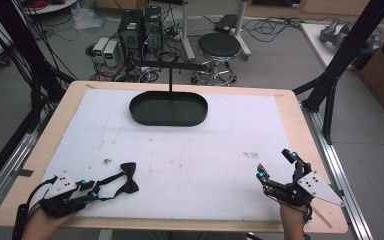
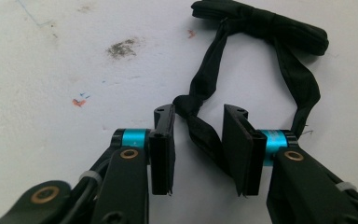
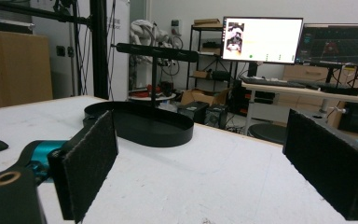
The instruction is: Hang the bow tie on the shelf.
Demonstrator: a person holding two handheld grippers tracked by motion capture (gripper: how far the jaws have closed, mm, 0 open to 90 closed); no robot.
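Left tool (image 1: 96, 192) sat at lower left of the high view, jaws part closed around the strap (image 2: 200, 126) of a black bow tie (image 1: 126, 179). Left gripper view gave the detail: the strap loop ran between the two pads (image 2: 161, 156), gap still visible on both sides, pads not pressing, so nothing gripped. The bow knot (image 2: 261, 25) lay at upper right of that frame, flat on the white sheet. The same view showed small marks on the sheet: a grey smudge (image 2: 123, 46) at upper centre, red and blue specks at mid left.

Right tool (image 1: 276, 165) was at lower right of the high view, jaws wide apart, empty, well away from the bow tie. Right gripper view looked level across the tabletop (image 1: 300, 150): two felt-like pads (image 3: 91, 161) wide apart with bare sheet between, the black oval tray (image 3: 140, 126) with its T-shaped stand (image 3: 154, 51) in mid frame, monitors (image 3: 261, 39) lit at upper right, their text too small to read.

High view showed the tray (image 1: 169, 108) at upper centre near the far edge of the tabletop, lots of bare white sheet between it and both tools. The bow tie lay near the front left edge. A wooden border ran round the sheet. A stool (image 1: 219, 47) and computer towers (image 1: 140, 30) stood on the floor beyond. No readable labels.
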